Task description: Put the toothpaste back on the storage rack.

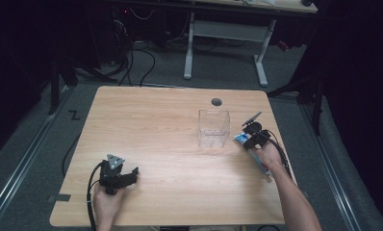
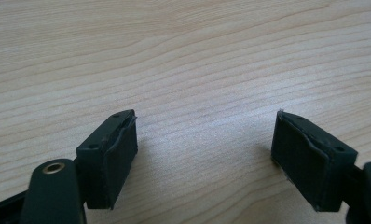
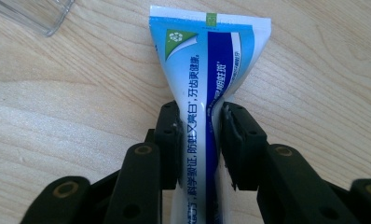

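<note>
A blue and white toothpaste tube (image 3: 207, 60) lies flat on the wooden table (image 3: 58, 102), its crimped flat end pointing away from me. My right gripper (image 3: 200, 140) is shut on the tube, one pad pressing each side of its narrower body. In the high view the tube (image 1: 239, 138) lies at the table's right side under my right gripper (image 1: 254, 136), just right of a clear plastic box (image 1: 213, 127). My left gripper (image 1: 127, 175) rests near the front left. Its jaws (image 2: 204, 149) stand wide open over bare wood with nothing between them.
The clear box stands upright with its open top up, and its corner (image 3: 34, 14) shows at the upper left of the right gripper view. A round cable hole (image 1: 216, 102) sits behind the box. The table's right edge (image 1: 281, 144) runs close beside my right hand.
</note>
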Action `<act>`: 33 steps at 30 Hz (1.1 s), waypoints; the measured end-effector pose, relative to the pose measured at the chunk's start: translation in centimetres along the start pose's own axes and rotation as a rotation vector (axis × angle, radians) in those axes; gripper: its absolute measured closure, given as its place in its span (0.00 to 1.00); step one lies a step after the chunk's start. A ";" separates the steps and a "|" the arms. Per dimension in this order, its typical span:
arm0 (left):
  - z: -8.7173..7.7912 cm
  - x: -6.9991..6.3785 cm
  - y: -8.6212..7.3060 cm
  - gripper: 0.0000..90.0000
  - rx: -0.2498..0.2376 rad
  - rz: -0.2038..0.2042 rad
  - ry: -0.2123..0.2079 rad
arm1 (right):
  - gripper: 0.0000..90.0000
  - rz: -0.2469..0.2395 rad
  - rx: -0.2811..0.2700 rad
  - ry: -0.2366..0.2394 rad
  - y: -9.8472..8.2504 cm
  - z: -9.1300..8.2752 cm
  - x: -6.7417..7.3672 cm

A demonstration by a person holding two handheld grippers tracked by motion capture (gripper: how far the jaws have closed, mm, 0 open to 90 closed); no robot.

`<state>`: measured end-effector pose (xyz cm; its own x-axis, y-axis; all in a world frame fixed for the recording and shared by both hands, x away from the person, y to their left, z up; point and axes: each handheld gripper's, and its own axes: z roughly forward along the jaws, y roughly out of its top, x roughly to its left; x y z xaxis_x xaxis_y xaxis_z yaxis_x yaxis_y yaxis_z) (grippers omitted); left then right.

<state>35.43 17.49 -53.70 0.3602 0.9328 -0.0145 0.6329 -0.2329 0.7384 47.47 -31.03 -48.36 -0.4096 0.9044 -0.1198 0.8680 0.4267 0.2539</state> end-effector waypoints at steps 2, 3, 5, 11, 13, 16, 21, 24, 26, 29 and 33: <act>0.0 0.0 0.0 0.25 0.001 0.000 -0.001 | 0.79 0.013 -0.012 0.009 -0.1 -0.2 -0.2; 0.0 0.0 0.0 0.25 0.000 0.000 0.000 | 0.80 0.020 -0.016 0.014 -0.2 -0.3 -0.4; 0.0 0.0 0.0 0.25 0.000 0.001 0.001 | 0.80 0.031 -0.027 0.024 -0.3 -0.4 -0.7; 0.0 0.0 0.0 0.25 0.000 0.001 0.001 | 0.81 0.025 -0.081 0.016 -0.7 -1.2 -0.9; 0.0 0.0 0.0 0.25 0.000 0.001 0.001 | 0.81 0.027 -0.105 0.037 -0.9 -1.8 -1.1; 0.0 0.0 0.0 0.25 0.001 0.003 0.001 | 0.81 0.040 -0.136 0.057 -1.1 -2.6 -1.4; 0.0 0.0 0.0 0.25 0.002 0.003 0.002 | 0.81 0.056 -0.203 0.101 -1.7 -4.0 -1.8; 0.0 0.0 0.0 0.25 0.002 0.003 0.002 | 0.82 0.056 -0.238 0.119 -2.2 -4.9 -1.9; 0.0 0.0 0.0 0.25 0.002 0.003 0.002 | 0.82 0.053 -0.253 0.126 -2.5 -5.4 -1.9; 0.0 0.0 0.0 0.25 0.002 0.003 0.002 | 0.82 0.051 -0.290 0.138 -2.9 -6.1 -2.1; 0.0 0.0 0.0 0.25 0.002 0.003 0.002 | 0.83 0.057 -0.331 0.149 -3.4 -6.7 -2.3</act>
<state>35.43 17.45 -53.69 0.3608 0.9326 -0.0112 0.6331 -0.2361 0.7372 43.52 -34.57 -42.49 -0.4203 0.9066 0.0382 0.7629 0.3303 0.5557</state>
